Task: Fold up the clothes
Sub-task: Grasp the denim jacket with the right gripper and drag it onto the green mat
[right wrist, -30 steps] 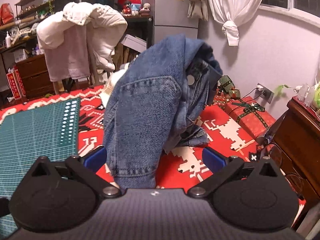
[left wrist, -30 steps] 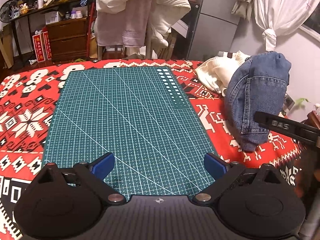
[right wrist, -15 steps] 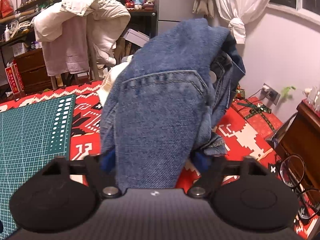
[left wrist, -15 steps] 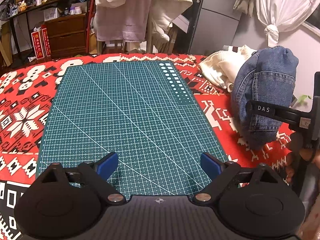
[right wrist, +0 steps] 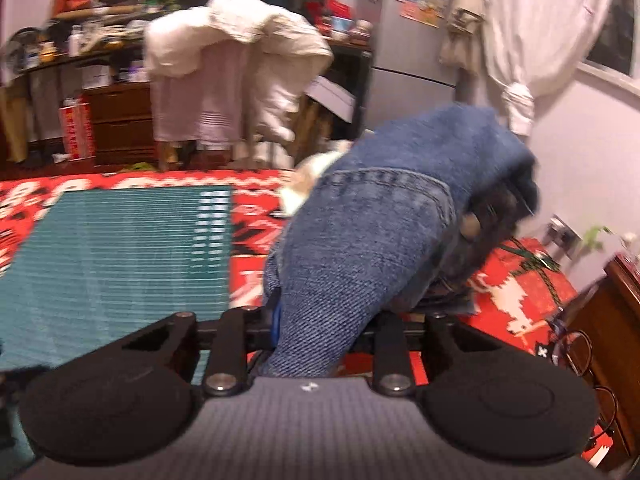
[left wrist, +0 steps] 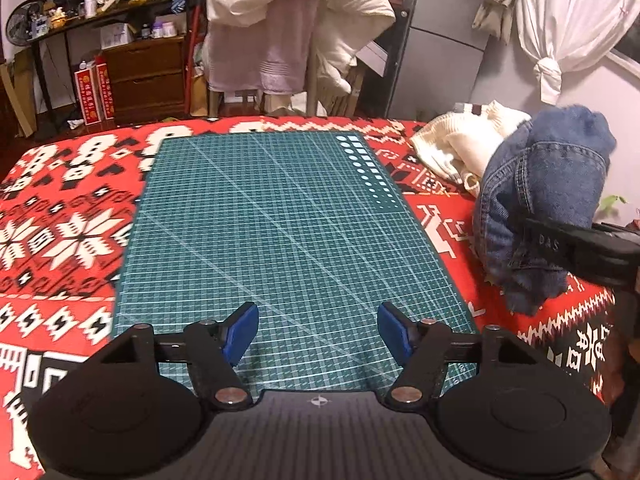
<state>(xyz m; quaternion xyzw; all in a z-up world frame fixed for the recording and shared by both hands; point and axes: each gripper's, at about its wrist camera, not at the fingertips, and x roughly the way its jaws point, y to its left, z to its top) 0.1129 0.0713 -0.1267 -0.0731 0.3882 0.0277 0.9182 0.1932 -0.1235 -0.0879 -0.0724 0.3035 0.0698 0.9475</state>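
Clamping jeans [right wrist: 360, 264], right gripper [right wrist: 320, 324]; left gripper [left wrist: 318, 334] spread

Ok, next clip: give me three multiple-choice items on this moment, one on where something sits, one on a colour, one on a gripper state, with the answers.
1. Where is the denim garment relative to the cutting mat?
A. Spread flat on the mat
B. Off the mat's right side, over the red patterned blanket
C. Off the mat's left side

2. What colour are the pads of the left gripper?
A. Blue
B. Yellow
C. White

3. What state is the right gripper in?
A. Open and empty
B. Shut on the cream knit garment
C. Shut on the denim garment

Answers:
1 B, the left wrist view shows the denim bunched beyond the mat's right edge, with the mat bare.
2 A, both pads show blue over the mat.
3 C, the right wrist view shows denim pinched between the closed-in fingers.
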